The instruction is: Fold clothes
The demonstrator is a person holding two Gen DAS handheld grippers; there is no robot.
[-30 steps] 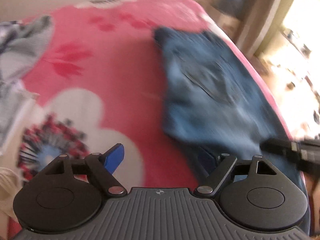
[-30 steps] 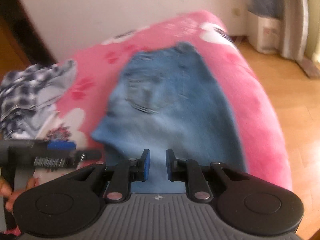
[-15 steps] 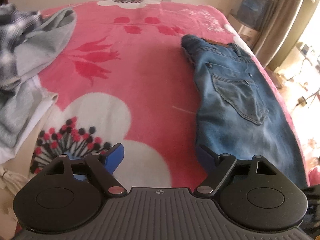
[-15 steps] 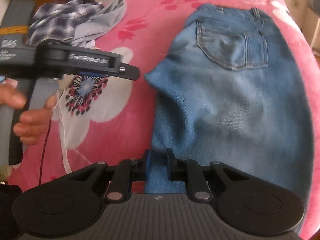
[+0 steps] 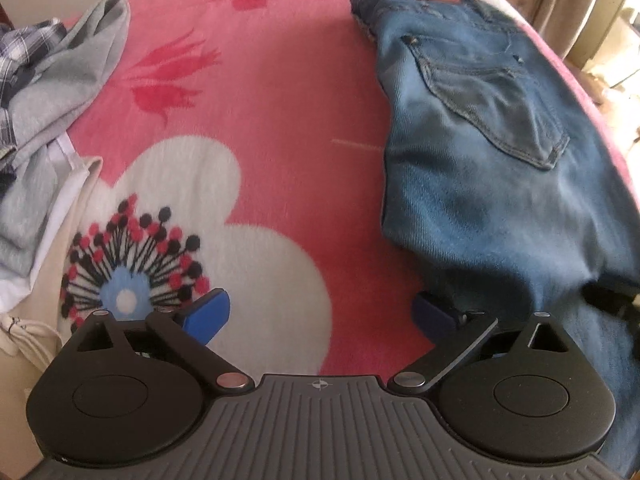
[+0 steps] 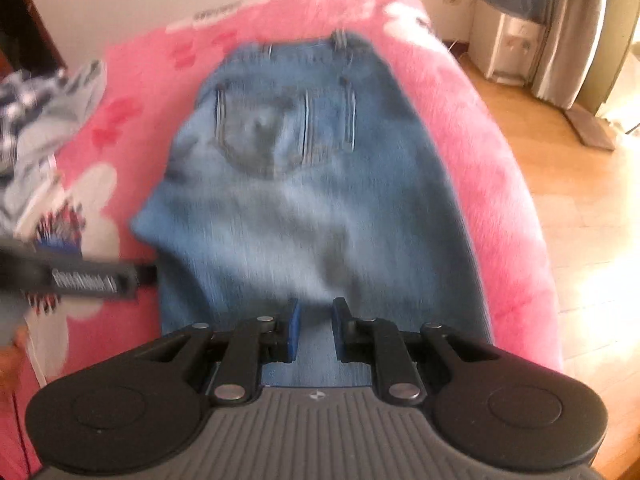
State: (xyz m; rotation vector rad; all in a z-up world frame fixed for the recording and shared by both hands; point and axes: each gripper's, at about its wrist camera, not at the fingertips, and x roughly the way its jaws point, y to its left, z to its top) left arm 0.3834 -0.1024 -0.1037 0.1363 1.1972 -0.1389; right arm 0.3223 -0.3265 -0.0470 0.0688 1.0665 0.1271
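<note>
Pink fleece blanket (image 5: 272,92) with big white flowers is spread over the bed, and a pale wall is seen behind it, with wood floor (image 6: 580,240) off at about 3 o'clock in the right wrist view. Blue jeans (image 5: 492,160) are laid flat on the blanket with a back pocket facing up, waistband at roughly 12 o'clock and the legs running down toward 6 o'clock. In the left wrist view they're placed over at 2 to 3 o'clock, close to the bed's edge.

A heap of other clothes (image 5: 44,92), grey knit and plaid, is piled at 9 to 10 o'clock.

The left gripper (image 5: 320,316) is held with its blue pads spread wide, nothing between them but blanket, the right-hand pad just beside the jeans' edge. The right gripper (image 6: 314,334) is seen right over the denim, its pads kept only a narrow gap apart with cloth showing through that gap; whether any fabric is actually pinched can't be told, pretty blurry there. The left tool's body is caught at 9 o'clock in that view.
</note>
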